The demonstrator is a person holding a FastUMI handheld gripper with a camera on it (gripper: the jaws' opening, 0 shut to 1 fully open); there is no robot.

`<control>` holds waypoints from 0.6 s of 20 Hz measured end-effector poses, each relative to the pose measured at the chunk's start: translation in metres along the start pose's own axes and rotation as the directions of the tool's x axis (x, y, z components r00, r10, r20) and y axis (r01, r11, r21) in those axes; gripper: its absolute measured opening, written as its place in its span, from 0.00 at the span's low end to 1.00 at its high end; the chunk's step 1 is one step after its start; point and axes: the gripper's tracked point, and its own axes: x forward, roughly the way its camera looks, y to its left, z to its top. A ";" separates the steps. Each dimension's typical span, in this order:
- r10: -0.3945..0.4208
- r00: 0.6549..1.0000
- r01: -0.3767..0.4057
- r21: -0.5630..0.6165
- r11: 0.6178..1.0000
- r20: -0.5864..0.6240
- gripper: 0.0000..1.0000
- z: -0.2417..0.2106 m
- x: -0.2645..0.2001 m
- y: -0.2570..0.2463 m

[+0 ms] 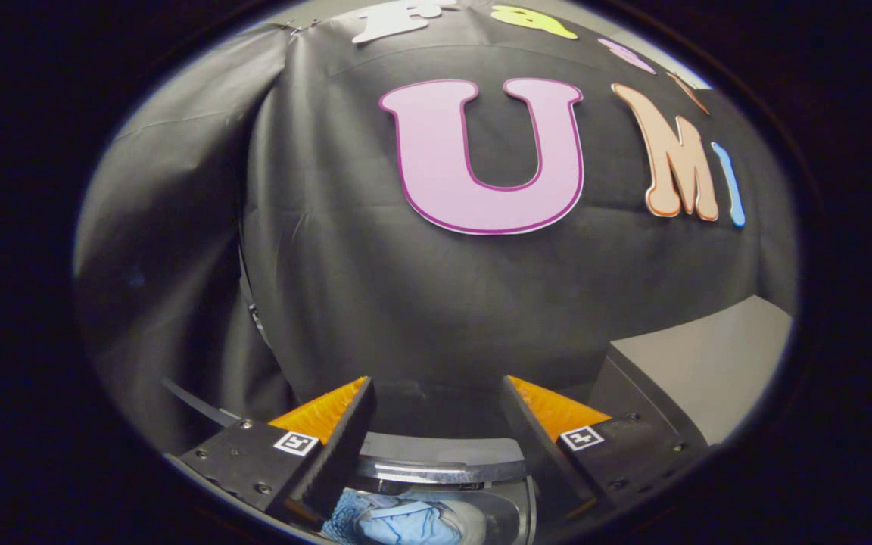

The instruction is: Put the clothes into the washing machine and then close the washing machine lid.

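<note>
- The gripper point(436, 424) is hovering above the washing machine's mouth with its 2 fingers spread wide apart; nothing is sitting between them, so it is gripping nothing.
- Going left to right: the left finger point(345, 439) is hanging over the near-left part of the opening, the light blue clothes point(398, 522) are lying below and between the fingers inside the drum point(504, 518), and the right finger point(534, 439) is standing over the drum's metal rim point(436, 474).
- A pale grey panel point(701, 371), possibly the raised lid, is rising to the right, beyond the right finger; I cannot tell for certain.
- Risk, as a judgement: if any fabric is lying over the rim, a closing lid could be trapping it; an open finger could also be snagging the cloth.
- Count: 1 gripper, 2 fingers, 1 bundle of clothes (separate garments unclear), 1 drum, 1 panel.
</note>
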 end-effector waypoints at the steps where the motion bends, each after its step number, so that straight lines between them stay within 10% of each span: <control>1: 0.000 1.000 0.000 -0.001 1.000 -0.001 1.00 0.000 0.000 0.000; 12: 0.096 0.995 -0.093 -0.090 0.992 0.027 0.97 0.012 -0.010 0.012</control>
